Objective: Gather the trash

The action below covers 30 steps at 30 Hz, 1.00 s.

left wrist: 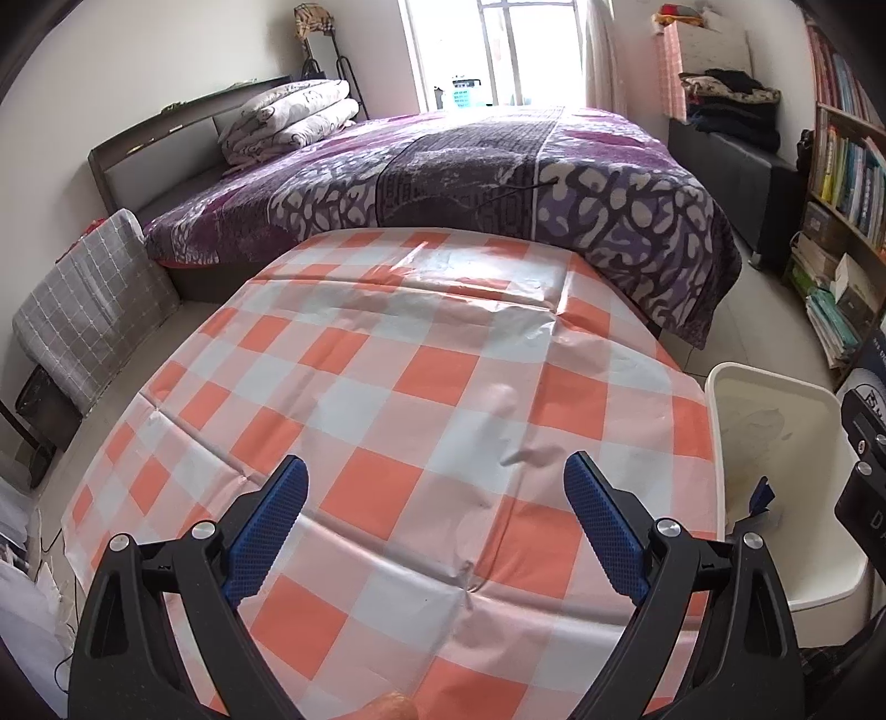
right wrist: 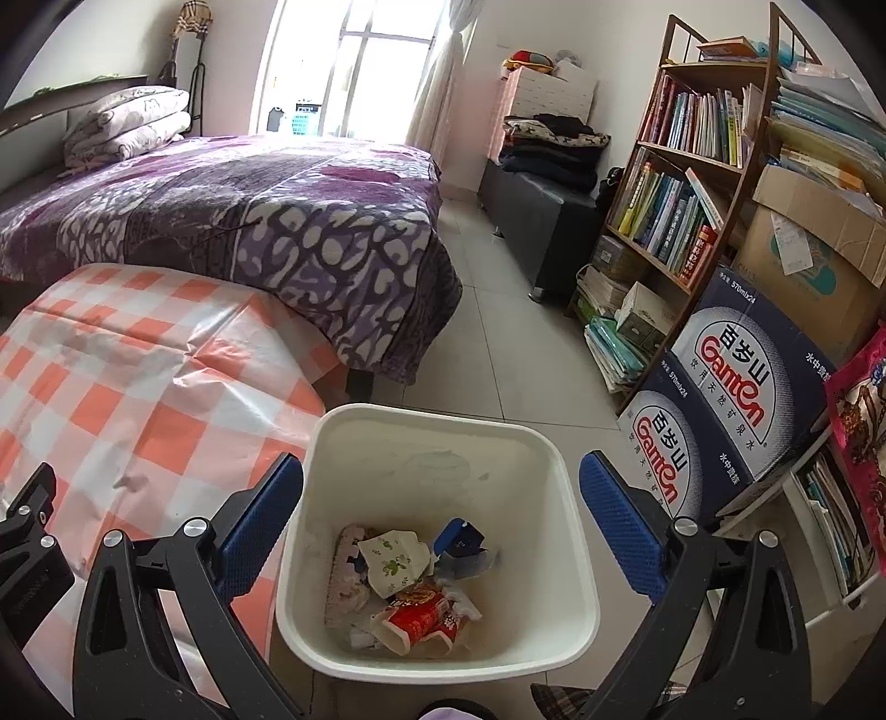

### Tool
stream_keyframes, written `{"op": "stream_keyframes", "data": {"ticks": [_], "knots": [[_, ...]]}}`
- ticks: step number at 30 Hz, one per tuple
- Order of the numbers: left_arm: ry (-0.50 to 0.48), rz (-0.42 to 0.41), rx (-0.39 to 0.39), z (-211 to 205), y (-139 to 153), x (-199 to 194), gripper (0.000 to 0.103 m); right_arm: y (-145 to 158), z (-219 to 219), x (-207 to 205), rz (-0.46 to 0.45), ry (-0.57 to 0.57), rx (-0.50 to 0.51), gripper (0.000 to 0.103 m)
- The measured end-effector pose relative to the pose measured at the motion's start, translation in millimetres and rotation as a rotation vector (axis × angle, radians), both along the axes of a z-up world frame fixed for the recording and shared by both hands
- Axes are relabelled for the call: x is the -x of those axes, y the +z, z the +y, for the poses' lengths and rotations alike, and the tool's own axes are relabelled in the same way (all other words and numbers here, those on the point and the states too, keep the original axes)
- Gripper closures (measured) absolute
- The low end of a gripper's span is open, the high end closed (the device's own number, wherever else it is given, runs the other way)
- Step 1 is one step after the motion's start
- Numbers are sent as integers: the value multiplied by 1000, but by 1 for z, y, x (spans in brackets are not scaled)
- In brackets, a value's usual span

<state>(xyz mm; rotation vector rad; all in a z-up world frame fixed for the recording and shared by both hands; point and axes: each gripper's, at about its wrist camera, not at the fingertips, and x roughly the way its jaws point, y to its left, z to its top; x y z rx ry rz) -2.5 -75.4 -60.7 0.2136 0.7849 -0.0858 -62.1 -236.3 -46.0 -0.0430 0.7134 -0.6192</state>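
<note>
A: What does the table look like?

B: The table [left wrist: 387, 399] wears a glossy orange-and-white checked cloth, creased in long folds, and its top is bare. The left gripper [left wrist: 437, 504] hangs over the near edge, its blue fingers [left wrist: 277, 526] spread wide and holding nothing.

A: And the trash?

B: It lies in the white bin [right wrist: 437, 443], which stands on the tiled floor [right wrist: 498, 343] just beside the table's right edge. From the left wrist view the bin sits at about 3 o'clock. Inside there is a red printed wrapper [right wrist: 421, 612], a crumpled white paper with green marks [right wrist: 396, 559], a blue scrap [right wrist: 459, 534] and a pale pink piece [right wrist: 343, 576] against the left wall.

A: Where is the right gripper?

B: The right gripper [right wrist: 443, 526] is above the bin's mouth, fingers wide apart and empty, one on each side of the rim.

A: The room?

B: A bed [left wrist: 443, 183] with a purple patterned blanket butts against the table's far side at 12 o'clock, folded quilts [left wrist: 293, 119] at its head, a bright window [left wrist: 487, 50] behind. At 2 o'clock in the right wrist view stands a wooden bookshelf [right wrist: 686, 183] full of books, with two dark-blue water cartons [right wrist: 736, 376] stacked before it and a cardboard box [right wrist: 814, 243] beside them. A dark bench with piled clothes [right wrist: 554, 149] lines the far wall.
</note>
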Motion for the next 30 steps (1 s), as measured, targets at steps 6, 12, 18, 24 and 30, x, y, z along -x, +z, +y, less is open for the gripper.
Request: {"op": "stream_keyframes", "data": {"ticks": [6, 12, 18, 24, 30], "knots": [[27, 46, 16, 14, -7, -6, 12, -2, 11, -6, 0, 27, -7, 7], [40, 56, 17, 19, -10, -8, 12, -4, 19, -7, 5, 44, -1, 7], [38, 56, 15, 19, -11, -8, 12, -4, 18, -8, 7, 45, -6, 7], [35, 56, 20, 17, -11, -7, 12, -5, 16, -6, -4, 41, -14, 7], [21, 60, 18, 11, -13, -6, 12, -4, 12, -5, -1, 32, -23, 7]]}}
